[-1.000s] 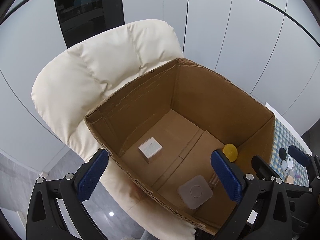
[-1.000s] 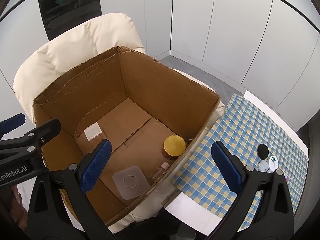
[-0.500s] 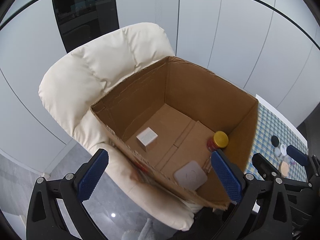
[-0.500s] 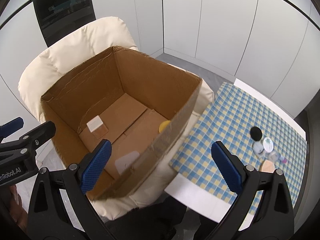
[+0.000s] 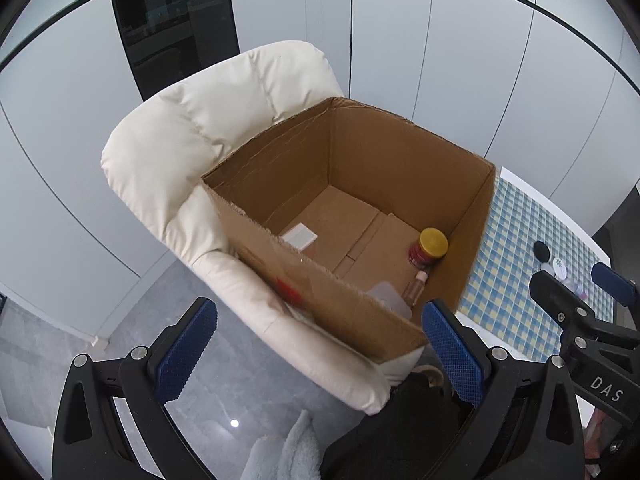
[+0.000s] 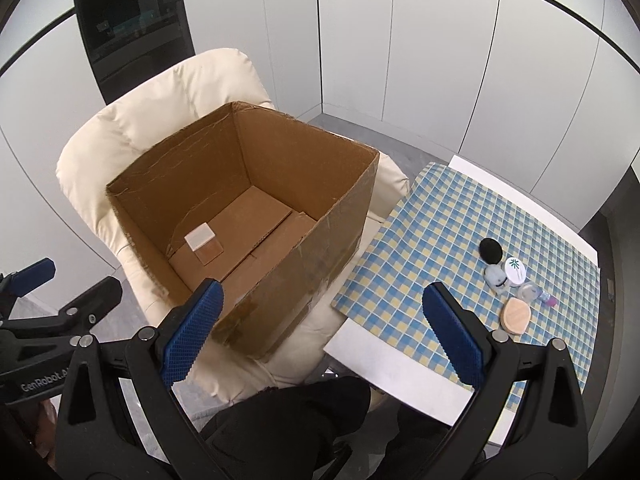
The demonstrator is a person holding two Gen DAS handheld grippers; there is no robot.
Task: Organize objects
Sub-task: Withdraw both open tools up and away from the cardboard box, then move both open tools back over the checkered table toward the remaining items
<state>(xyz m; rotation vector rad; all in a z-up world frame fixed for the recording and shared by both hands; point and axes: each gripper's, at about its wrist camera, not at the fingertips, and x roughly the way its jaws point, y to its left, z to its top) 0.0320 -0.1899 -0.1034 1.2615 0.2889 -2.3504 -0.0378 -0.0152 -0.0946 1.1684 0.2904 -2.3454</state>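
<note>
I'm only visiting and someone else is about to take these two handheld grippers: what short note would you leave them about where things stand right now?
Left gripper: open, holding nothing, near the cardboard box.
Right gripper: open, holding nothing, between the box and the checked table.
Done: in the box, which sits on the cream armchair, are a yellow-lidded jar, a small bottle, a white cube and a clear square lid.
Left: on the table, a black disc, a white round tin, a peach round puff and small clear bottles beside them.
</note>
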